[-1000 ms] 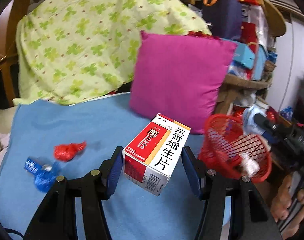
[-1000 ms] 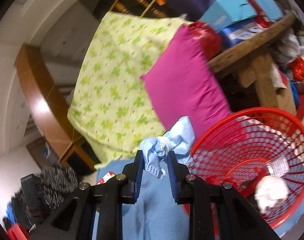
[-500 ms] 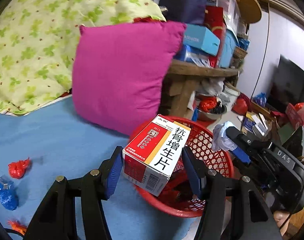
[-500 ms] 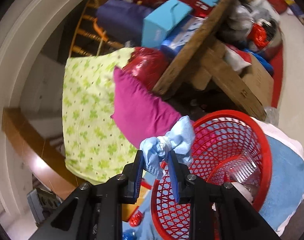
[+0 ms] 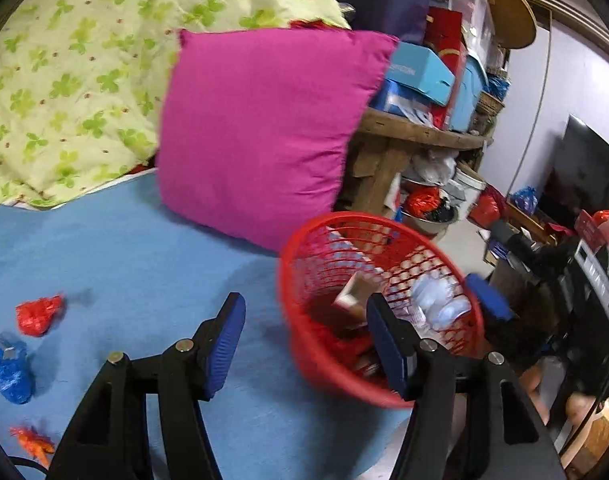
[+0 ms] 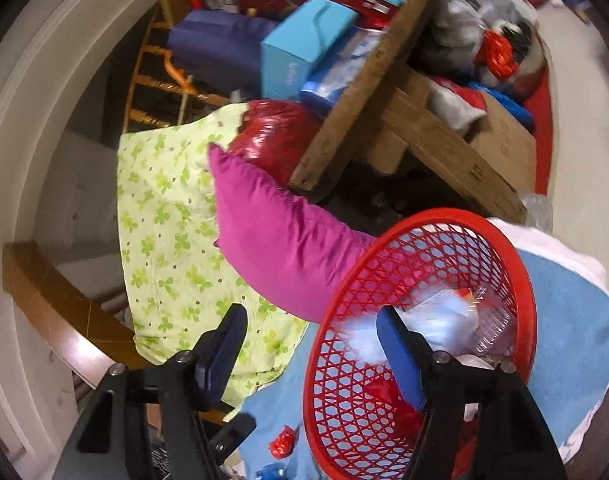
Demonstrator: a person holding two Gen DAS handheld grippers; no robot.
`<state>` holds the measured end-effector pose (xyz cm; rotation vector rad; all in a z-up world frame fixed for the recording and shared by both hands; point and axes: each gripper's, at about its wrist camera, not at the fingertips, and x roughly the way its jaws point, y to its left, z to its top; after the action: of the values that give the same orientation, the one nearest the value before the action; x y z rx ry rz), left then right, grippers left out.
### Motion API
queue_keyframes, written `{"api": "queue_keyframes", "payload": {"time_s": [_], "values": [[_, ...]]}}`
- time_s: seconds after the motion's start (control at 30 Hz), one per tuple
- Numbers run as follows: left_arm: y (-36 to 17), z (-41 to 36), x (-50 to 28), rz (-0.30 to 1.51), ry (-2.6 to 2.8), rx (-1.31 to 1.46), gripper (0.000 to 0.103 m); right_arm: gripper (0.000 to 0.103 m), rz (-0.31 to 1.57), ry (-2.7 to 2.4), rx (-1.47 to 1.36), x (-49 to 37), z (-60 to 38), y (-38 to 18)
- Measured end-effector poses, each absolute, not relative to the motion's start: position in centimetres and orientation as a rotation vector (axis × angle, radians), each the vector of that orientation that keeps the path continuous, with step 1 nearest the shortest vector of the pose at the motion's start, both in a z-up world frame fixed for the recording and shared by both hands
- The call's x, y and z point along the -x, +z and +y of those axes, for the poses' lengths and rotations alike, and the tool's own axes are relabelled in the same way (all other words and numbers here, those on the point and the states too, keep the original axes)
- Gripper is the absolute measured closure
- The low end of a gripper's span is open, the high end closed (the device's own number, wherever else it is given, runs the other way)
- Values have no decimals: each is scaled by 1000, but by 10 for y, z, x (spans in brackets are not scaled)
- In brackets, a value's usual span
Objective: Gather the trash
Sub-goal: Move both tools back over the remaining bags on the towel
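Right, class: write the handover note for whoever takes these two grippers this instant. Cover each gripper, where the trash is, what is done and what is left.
Left gripper: jaws opening, nothing between them; it hangs over the blue blanket beside the red basket.
Right gripper: jaws opening, empty, at the basket's rim.
Done: the box and the pale blue wad lie in the basket.
Left: the red wrapper, blue wrapper and orange scrap lie on the blanket, on the left in the left wrist view. Pick each up and drop it in the basket.
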<state>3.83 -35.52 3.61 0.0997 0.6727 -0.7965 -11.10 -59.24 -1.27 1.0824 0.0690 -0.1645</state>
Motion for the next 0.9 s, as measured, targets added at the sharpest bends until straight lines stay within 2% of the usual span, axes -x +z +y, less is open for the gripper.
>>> {"api": "queue_keyframes", "payload": {"time_s": [0.23, 0.47, 0.73, 0.9], "values": [[7, -257, -66, 725, -600, -79, 37, 32, 102, -116, -928, 94, -555, 7], [-27, -136, -92, 759, -300, -1, 37, 32, 138, -12, -620, 72, -472, 36], [-38, -39, -97, 688, -64, 139, 37, 32, 255, 86, -489, 38, -399, 29], [-58, 5, -109, 743, 20, 203, 37, 32, 346, 130, -453, 13, -367, 15]]}}
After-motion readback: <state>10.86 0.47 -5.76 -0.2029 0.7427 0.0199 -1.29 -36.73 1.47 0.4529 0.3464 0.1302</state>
